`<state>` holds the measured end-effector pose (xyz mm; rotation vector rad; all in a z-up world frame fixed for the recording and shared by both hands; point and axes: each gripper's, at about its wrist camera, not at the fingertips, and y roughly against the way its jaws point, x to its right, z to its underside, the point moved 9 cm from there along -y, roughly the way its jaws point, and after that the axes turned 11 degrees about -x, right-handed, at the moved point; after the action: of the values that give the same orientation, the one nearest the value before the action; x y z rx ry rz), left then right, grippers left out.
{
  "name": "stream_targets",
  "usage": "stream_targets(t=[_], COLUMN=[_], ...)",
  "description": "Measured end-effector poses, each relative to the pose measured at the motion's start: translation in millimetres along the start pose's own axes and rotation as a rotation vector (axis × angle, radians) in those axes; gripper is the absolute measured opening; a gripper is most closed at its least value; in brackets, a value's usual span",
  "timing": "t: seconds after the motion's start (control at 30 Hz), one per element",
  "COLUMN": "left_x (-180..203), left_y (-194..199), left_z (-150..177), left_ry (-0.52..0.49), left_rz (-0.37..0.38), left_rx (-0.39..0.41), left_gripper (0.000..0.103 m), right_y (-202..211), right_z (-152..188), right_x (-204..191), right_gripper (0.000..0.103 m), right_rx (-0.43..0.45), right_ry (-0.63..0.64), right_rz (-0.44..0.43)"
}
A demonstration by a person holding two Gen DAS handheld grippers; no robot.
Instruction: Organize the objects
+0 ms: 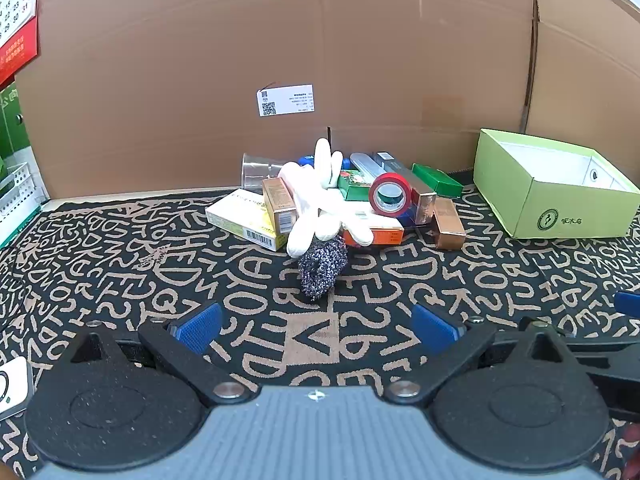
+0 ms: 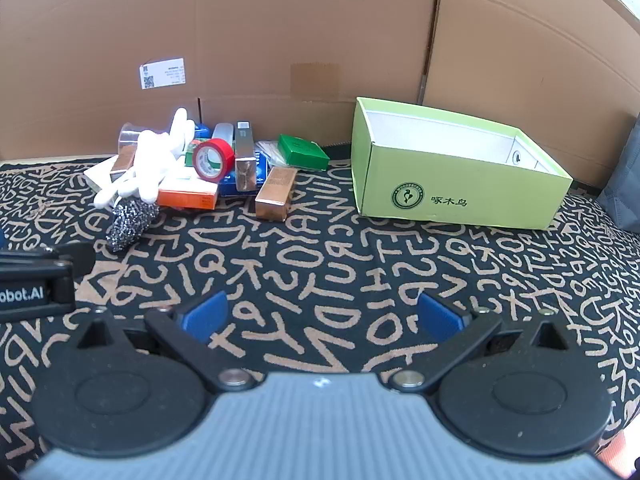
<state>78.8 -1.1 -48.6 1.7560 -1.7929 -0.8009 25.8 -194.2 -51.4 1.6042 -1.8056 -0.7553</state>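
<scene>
A pile of small objects lies on the patterned cloth against the cardboard wall: a white glove [image 1: 320, 200] [image 2: 148, 164], a steel wool scrubber [image 1: 322, 266] [image 2: 130, 222], a red tape roll [image 1: 390, 194] [image 2: 213, 159], a copper box [image 1: 448, 222] [image 2: 276, 194], an orange box [image 2: 188, 196], a green box [image 2: 302, 152] and a yellow-white box [image 1: 248, 220]. An open green cardboard box [image 1: 552, 188] [image 2: 452, 168] stands to the right, empty. My left gripper [image 1: 318, 328] and right gripper [image 2: 322, 318] are both open and empty, short of the pile.
A cardboard wall [image 1: 320, 40] closes the back. A clear plastic cup [image 1: 258, 170] lies behind the pile. A white basket [image 1: 16, 192] and a calendar [image 1: 16, 12] are at far left. The left gripper's body [image 2: 36, 280] shows at the right wrist view's left edge.
</scene>
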Motion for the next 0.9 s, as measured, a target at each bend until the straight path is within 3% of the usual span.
stream_targets(t=[0.9], left_x=[-1], left_y=[-31], left_z=[-8], left_ry=[0.010], left_rz=[0.003], left_rx=[-0.044], left_gripper=[0.103], right_y=[-31], right_z=[-6], right_x=[3], right_gripper=[0.103], right_rx=[-0.035], right_ry=[-0.041], right_rz=[-0.023])
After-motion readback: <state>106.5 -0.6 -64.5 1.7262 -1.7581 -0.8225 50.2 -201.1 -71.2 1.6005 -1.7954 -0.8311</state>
